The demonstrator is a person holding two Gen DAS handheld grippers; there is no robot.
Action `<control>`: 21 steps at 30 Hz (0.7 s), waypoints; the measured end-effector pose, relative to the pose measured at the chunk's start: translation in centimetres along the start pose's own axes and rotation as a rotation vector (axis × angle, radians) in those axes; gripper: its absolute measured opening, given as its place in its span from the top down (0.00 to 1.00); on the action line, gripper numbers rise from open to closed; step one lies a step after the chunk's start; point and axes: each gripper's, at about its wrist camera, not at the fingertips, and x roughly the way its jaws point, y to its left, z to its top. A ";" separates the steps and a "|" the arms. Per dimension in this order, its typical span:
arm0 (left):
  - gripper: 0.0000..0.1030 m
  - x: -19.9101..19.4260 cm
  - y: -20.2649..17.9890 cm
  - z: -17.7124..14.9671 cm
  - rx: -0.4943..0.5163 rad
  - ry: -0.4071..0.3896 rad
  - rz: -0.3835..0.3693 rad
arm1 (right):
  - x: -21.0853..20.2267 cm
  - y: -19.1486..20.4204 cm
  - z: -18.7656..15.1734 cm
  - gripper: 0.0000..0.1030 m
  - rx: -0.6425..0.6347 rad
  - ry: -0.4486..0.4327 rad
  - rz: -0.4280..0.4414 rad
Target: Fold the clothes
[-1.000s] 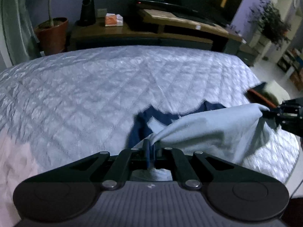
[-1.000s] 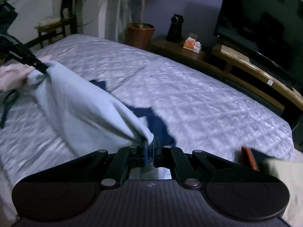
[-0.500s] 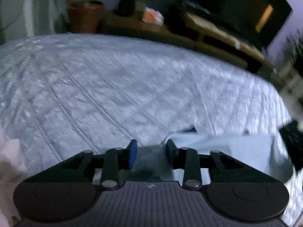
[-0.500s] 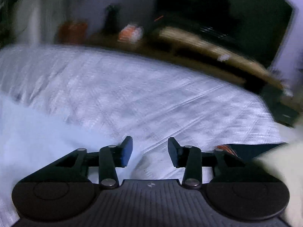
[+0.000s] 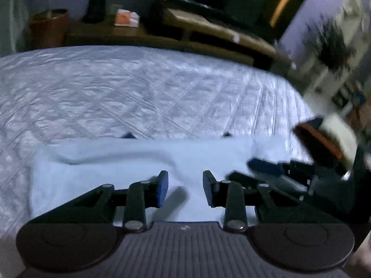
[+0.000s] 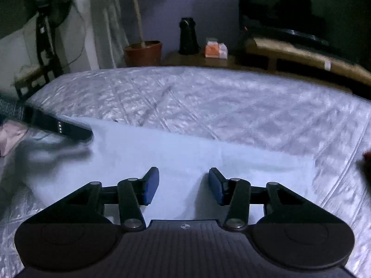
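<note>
quilted bed [image 5: 139, 88] bears folded shirt [image 5: 116, 162]; right gripper [image 6: 183, 185] opening, empty

Our left gripper [image 5: 185, 188] tilts downward, jaws parted and empty. Our right gripper [image 6: 183, 186] lies just beside it, jaws opening, nothing between them.

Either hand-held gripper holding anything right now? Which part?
Nothing held. Left hand-held gripper is open; right hand-held gripper is opening, nothing between its pads, above the shirt.
</note>
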 end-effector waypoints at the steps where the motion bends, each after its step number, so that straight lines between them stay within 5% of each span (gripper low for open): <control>1: 0.70 0.6 -0.1 0.0 -0.011 0.004 0.011 | 0.1 -0.6 0.0 0.51 0.019 -0.007 -0.005; 4: 0.84 2.2 1.9 0.0 -0.095 0.015 0.026 | 0.3 -1.7 0.2 0.84 0.021 -0.036 -0.128; 7: 0.94 3.0 3.7 0.6 -0.141 -0.009 0.044 | -0.3 -4.1 0.5 0.41 0.064 -0.048 -0.333; 10: 0.94 2.8 4.5 1.1 -0.150 -0.046 0.110 | -1.6 -4.4 0.5 0.45 0.089 -0.085 -0.352; 12: 0.91 2.6 5.2 1.2 -0.191 -0.076 0.156 | -2.3 -2.8 1.0 0.46 0.048 -0.133 -0.278; 16: 0.79 1.5 7.0 1.0 -0.261 -0.115 0.276 | -0.6 -1.7 0.4 0.45 0.050 -0.023 -0.191; 18: 0.79 0.4 8.5 0.9 -0.315 -0.111 0.317 | -0.5 -3.4 -0.1 0.44 0.101 -0.005 -0.210; 21: 0.77 -1.7 9.5 0.9 -0.369 -0.121 0.328 | -2.0 -4.9 -0.5 0.41 0.111 -0.031 -0.390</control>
